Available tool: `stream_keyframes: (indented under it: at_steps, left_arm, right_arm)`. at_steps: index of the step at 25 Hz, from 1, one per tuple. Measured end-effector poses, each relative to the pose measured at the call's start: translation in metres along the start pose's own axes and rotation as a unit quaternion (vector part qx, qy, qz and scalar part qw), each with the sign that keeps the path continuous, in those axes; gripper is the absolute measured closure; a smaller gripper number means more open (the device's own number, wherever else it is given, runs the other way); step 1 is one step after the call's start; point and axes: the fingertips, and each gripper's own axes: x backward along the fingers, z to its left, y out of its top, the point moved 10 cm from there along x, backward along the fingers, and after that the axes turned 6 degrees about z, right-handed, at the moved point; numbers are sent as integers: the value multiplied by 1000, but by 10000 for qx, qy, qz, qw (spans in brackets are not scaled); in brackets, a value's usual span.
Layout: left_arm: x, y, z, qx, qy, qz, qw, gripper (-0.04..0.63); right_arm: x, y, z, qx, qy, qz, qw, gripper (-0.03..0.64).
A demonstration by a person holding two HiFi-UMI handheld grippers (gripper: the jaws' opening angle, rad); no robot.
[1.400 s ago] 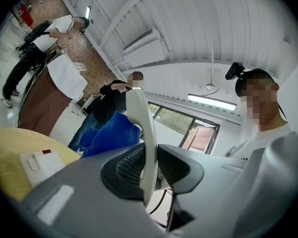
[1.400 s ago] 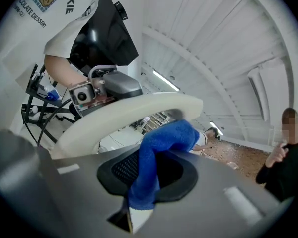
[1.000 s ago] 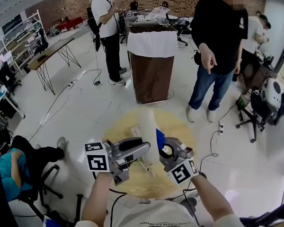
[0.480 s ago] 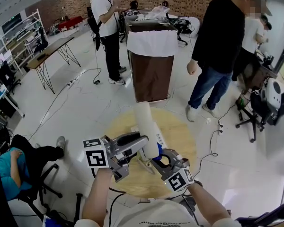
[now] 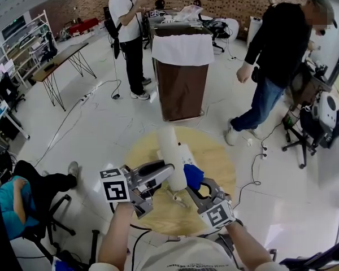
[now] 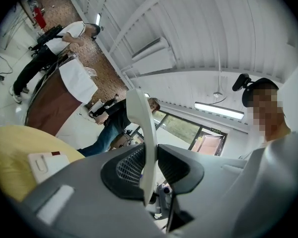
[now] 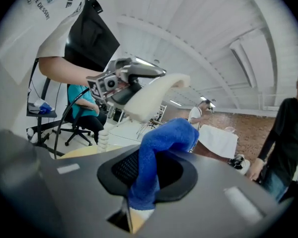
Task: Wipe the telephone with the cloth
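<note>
My left gripper (image 5: pixel 168 173) is shut on the white telephone handset (image 5: pixel 170 150), which it holds tilted above the round wooden table (image 5: pixel 217 154). In the left gripper view the handset (image 6: pixel 143 133) stands edge-on between the pads, and the telephone base (image 6: pixel 48 163) lies on the table below. My right gripper (image 5: pixel 195 182) is shut on the blue cloth (image 5: pixel 193 174), which sits against the handset's lower right side. In the right gripper view the cloth (image 7: pixel 159 152) bulges out of the jaws just below the handset (image 7: pixel 151 97). The coiled cord (image 7: pixel 103 137) hangs down.
Beyond the table stands a brown cabinet (image 5: pixel 182 83) draped in white. One person in black (image 5: pixel 274 55) walks at the right and another (image 5: pixel 127 33) stands at the back. At the left a seated person (image 5: pixel 22 199) occupies a chair, and cables cross the floor.
My right gripper dipped with the cloth, then came back up along the handset's right side. The handset shifted slightly left. The person in black walked to the right.
</note>
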Motion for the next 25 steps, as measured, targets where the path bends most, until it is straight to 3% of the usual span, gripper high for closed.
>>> stream_keyframes:
  at_steps: [9,14,18,25]
  left_arm:
    - [11,-77,71,769,860,124,9932,520]
    - [9,-104,117,1238,855,-95,9886,520]
    - [6,-126,152,1838,848,-226,9790,520]
    - [1,-150,190,2310,955,-203,9680,520]
  right_arm:
    - [22,25,-24,-570,-350,-372,9971,546]
    - [24,30,-22,-610,-296,-334,9971,546]
    - [24,26,-25,-650,-283,-216,9973,546]
    - [25,16,-30,-860,-334,-58,9957,546]
